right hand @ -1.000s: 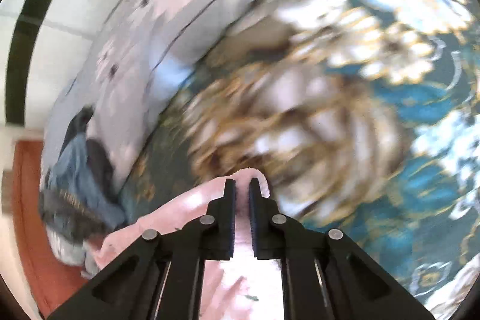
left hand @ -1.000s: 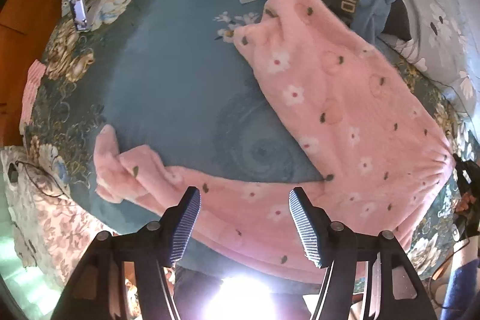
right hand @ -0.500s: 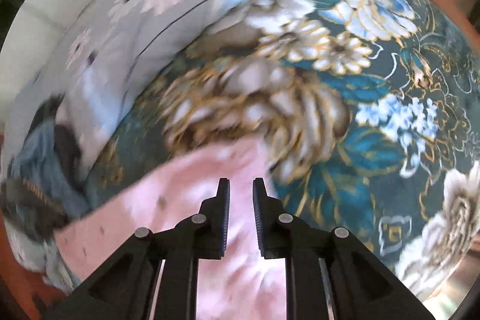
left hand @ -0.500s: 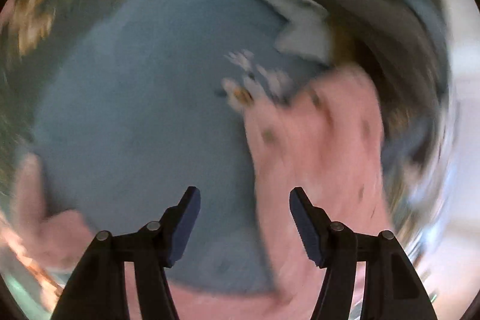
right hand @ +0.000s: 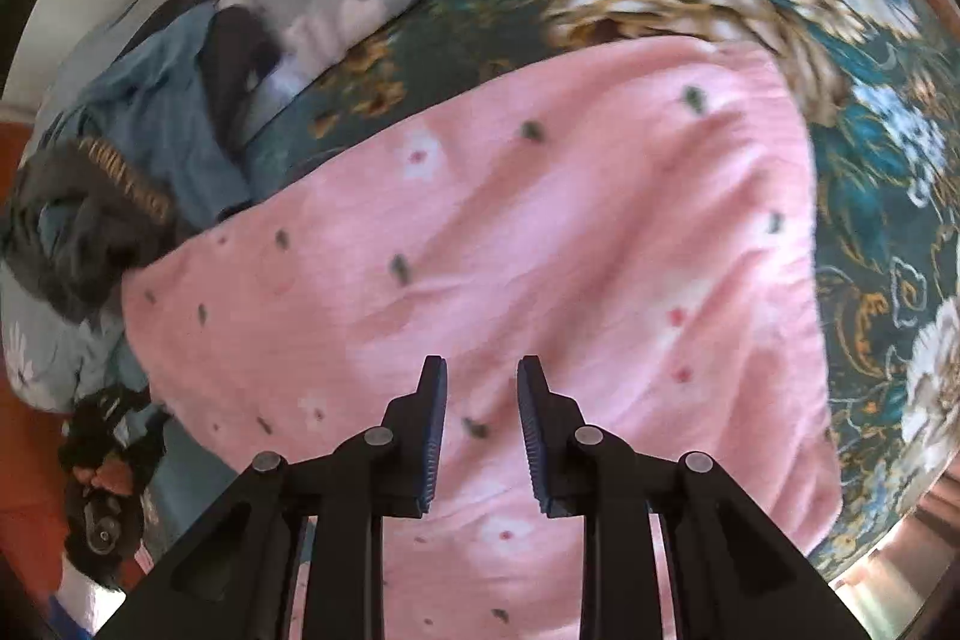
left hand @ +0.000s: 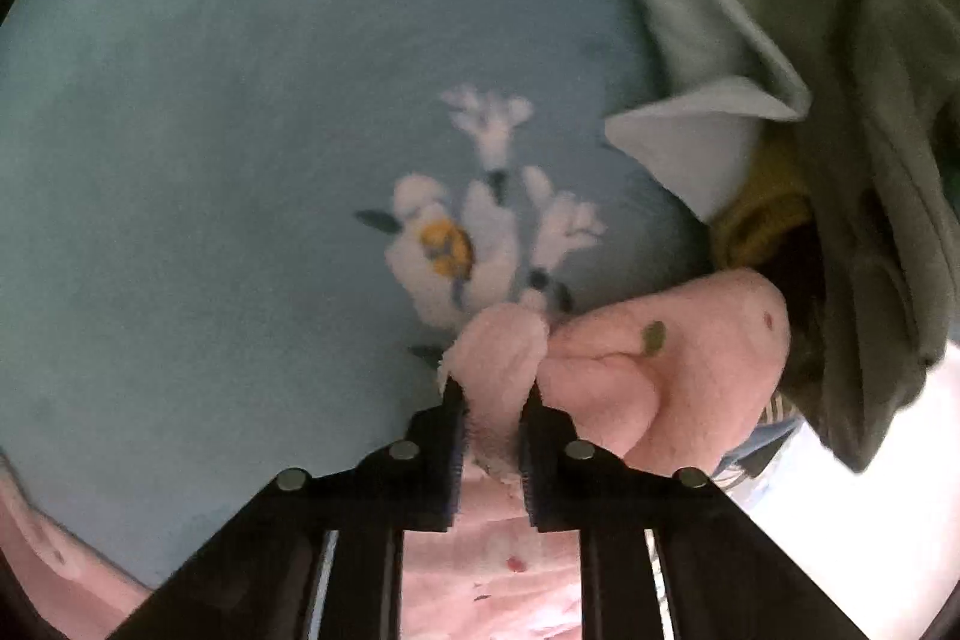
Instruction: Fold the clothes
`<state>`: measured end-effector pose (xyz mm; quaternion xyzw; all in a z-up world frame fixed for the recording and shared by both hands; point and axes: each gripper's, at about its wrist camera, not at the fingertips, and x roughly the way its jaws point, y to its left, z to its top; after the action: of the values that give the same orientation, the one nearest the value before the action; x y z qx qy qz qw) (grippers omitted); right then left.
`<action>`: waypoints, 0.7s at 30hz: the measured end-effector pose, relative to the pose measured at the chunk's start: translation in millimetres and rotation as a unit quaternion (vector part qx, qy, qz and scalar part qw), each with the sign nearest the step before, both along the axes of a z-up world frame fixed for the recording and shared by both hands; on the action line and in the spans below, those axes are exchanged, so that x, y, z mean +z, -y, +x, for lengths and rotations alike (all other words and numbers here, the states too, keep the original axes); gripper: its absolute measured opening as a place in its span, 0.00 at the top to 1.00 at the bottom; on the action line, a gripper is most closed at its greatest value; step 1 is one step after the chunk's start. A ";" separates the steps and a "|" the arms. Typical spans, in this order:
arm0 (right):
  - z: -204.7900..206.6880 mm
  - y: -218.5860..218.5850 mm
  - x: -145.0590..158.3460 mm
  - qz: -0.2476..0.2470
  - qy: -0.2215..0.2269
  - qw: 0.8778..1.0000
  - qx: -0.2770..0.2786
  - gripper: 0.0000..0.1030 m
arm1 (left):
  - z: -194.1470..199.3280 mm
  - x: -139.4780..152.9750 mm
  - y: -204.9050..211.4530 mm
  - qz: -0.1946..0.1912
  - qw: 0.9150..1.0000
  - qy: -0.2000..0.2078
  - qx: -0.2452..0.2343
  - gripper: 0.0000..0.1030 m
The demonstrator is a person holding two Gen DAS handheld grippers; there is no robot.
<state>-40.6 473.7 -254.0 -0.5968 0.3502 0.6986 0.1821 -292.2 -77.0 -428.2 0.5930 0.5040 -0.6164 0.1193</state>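
1. Left gripper (left hand: 491, 403): clenched on a bunched corner of the pink garment (left hand: 624, 382), above the blue sheet (left hand: 240, 160).
2. Right gripper (right hand: 482, 400): jaws parted, holding nothing, over the garment (right hand: 540, 232).
3. Garment: spread flat on the floral bedspread (right hand: 870, 196).
4. Clothes pile (right hand: 120, 172): beside the garment's far corner.

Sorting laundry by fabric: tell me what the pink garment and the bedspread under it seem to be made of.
Pink garment: probably a plush fleece or flannel, matte, with a soft fuzzy nap and thick rounded folds where the left gripper pinches its edge; printed with small flowers and leaves. Bedspread: apparently a smoother woven cloth with a large printed floral pattern; the blur leaves its exact fibre open.
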 end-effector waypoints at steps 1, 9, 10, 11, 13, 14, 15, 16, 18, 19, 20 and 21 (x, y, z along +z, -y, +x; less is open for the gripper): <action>-2.3 1.3 2.1 0.001 -0.003 1.000 0.007 0.76 | -1.1 16.4 -10.7 -0.014 0.999 -0.022 -0.023 0.89; 9.0 -26.5 25.9 0.012 -0.037 0.999 -0.010 0.76 | 41.8 115.3 -213.7 -0.005 0.932 -0.160 -0.326 0.90; 14.3 -33.0 28.2 0.015 -0.038 0.999 -0.013 0.76 | 55.3 108.3 -241.7 0.012 0.925 -0.148 -0.350 0.90; 21.0 -40.6 29.6 0.020 -0.034 0.999 -0.014 0.76 | 69.2 100.5 -269.6 0.029 0.918 -0.134 -0.373 0.90; 34.1 -55.5 31.6 0.032 -0.026 0.999 -0.016 0.76 | 92.2 80.0 -312.4 0.042 0.906 -0.100 -0.409 0.90; 40.4 -63.3 30.7 0.036 -0.020 0.999 -0.020 0.76 | 103.6 69.1 -333.0 0.042 0.898 -0.082 -0.429 0.89; 49.1 -72.6 29.4 0.039 -0.013 0.999 -0.025 0.76 | 111.8 60.9 -346.3 0.033 0.891 -0.066 -0.448 0.88; 58.1 -80.6 27.6 0.037 -0.007 0.999 -0.033 0.76 | 119.6 53.1 -358.6 0.023 0.883 -0.050 -0.466 0.86; 77.9 -94.6 22.6 0.031 0.003 0.998 -0.050 0.76 | 131.5 47.5 -364.9 0.030 0.880 -0.022 -0.473 0.81; 86.9 -100.3 20.1 0.027 0.007 0.998 -0.058 0.76 | 135.6 50.7 -361.9 0.040 0.881 -0.015 -0.472 0.79; 94.9 -104.5 17.8 0.024 0.009 0.998 -0.064 0.76 | 133.0 57.4 -356.5 0.058 0.882 -0.010 -0.468 0.70; 100.4 -106.5 16.1 0.022 0.011 0.997 -0.068 0.76 | 124.8 66.7 -348.5 0.081 0.884 -0.010 -0.460 0.56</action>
<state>59.8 580.2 -237.9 -0.5747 0.3727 0.6856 0.2463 -167.4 271.6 -361.5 0.7596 0.2242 -0.5649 -0.2314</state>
